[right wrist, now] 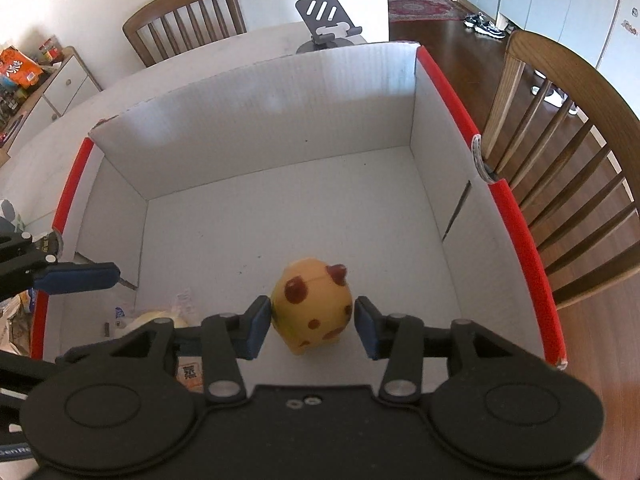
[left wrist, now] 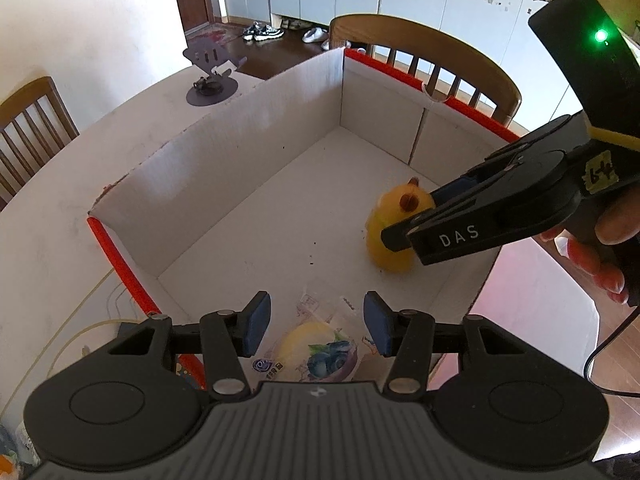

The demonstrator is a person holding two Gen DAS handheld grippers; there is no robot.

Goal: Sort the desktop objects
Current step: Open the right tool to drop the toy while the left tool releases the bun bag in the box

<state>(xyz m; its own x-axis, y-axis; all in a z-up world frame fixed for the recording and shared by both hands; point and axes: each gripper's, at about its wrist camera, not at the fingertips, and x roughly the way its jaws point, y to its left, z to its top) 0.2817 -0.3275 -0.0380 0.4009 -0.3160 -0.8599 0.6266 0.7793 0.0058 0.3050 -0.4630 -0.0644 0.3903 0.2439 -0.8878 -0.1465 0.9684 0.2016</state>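
The white cardboard box (right wrist: pixel 280 92) stands on the tabletop (left wrist: pixel 60 208) as the bin for sorted things. At its near-left corner the left claw (left wrist: pixel 316 322) hangs released above a wrapped blueberry snack (left wrist: pixel 320 352) lying on the box floor, apparently already dropped there. To the right, the yellow spotted toy (right wrist: pixel 314 312) stands upright on the floor between the right claw (right wrist: pixel 312 326) pads, which look released, a gap showing at one side.

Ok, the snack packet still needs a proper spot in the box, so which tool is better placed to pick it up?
Left. The left tool hangs open right above the snack packet, its pads either side. The right tool is over by the yellow toy, pads just off it, so it would probably have to cross over.
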